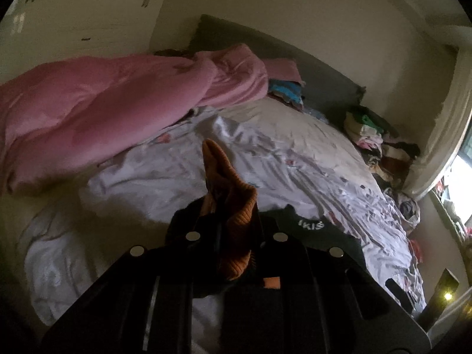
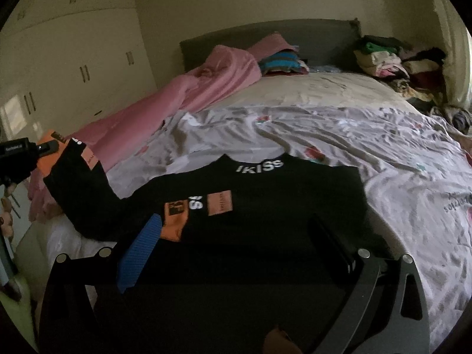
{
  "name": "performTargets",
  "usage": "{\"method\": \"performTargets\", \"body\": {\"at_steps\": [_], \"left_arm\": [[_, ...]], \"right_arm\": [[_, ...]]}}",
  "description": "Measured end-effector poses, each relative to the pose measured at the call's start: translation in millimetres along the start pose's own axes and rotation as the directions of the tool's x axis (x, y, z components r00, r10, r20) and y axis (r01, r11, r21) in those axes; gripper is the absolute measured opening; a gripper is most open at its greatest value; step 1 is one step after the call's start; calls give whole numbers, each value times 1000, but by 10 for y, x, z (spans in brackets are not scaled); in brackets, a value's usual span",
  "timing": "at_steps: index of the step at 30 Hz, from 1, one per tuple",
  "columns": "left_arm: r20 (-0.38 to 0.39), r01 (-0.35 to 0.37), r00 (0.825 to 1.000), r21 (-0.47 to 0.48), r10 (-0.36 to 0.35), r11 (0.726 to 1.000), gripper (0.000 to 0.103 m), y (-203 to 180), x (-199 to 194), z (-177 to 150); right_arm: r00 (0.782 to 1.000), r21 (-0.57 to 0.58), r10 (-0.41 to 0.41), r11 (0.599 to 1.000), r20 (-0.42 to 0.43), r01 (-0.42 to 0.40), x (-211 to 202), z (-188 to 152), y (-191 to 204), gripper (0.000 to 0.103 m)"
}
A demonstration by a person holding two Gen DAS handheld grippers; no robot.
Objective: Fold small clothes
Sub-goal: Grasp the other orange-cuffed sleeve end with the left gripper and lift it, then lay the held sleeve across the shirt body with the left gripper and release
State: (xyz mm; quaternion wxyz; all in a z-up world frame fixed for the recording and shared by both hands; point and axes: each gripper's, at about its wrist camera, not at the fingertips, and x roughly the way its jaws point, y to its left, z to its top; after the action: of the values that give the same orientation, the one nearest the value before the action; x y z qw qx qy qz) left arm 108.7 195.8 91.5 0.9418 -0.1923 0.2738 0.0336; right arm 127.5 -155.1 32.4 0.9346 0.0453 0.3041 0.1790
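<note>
The left gripper [image 1: 219,221], pinching the orange cuff [image 1: 233,203] of the black sweater [image 2: 250,215] lying near the bed's [image 2: 398,183] foot edge, should carry the sleeve flat across the chest while the spread, empty right gripper [image 2: 236,244] steadies the body.

- Sweater [image 2: 265,224]: black, white lettering at the neckline, orange and salmon patches across the chest, orange ribbed cuff [image 1: 236,206].
- Sheet [image 2: 383,153]: pale lilac-white with scattered red and grey print, lower right of the frame.
- Duvet [image 1: 103,103]: plain pink, left of the frame.
- Headboard [image 2: 265,34]: dark grey.
- Wardrobe [image 2: 73,53]: cream with dark handles, upper left.
- Folded stack [image 2: 280,60]: blue and turquoise stripes.
- Right gripper [image 2: 233,253]: black, one blue textured pad [image 2: 138,259].
- Left gripper [image 1: 224,230]: black, silver bolts.
</note>
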Motion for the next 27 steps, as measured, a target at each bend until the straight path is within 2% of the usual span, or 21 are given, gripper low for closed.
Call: {"method": "performTargets", "body": {"at_steps": [13,17,22,27], "left_arm": [[-25,117,993,128,-115,985,7,-1021,208,159],[-43,168,986,153,-163,974,7,-1308,292,107],[-104,239,969,163,-224,957,7,-1588,524,-72],[-167,285,951,149,-260,947,6,-1698,784,-257]], "right_arm": [[999,125,-41,992,28,37,-183,-36,-565,98],[998,152,-52,987,40,46,-247,-41,-718,98],[996,183,-73,981,44,63,-309,-76,-893,98],[994,212,-101,973,42,90,-347,-116,-1062,98]]}}
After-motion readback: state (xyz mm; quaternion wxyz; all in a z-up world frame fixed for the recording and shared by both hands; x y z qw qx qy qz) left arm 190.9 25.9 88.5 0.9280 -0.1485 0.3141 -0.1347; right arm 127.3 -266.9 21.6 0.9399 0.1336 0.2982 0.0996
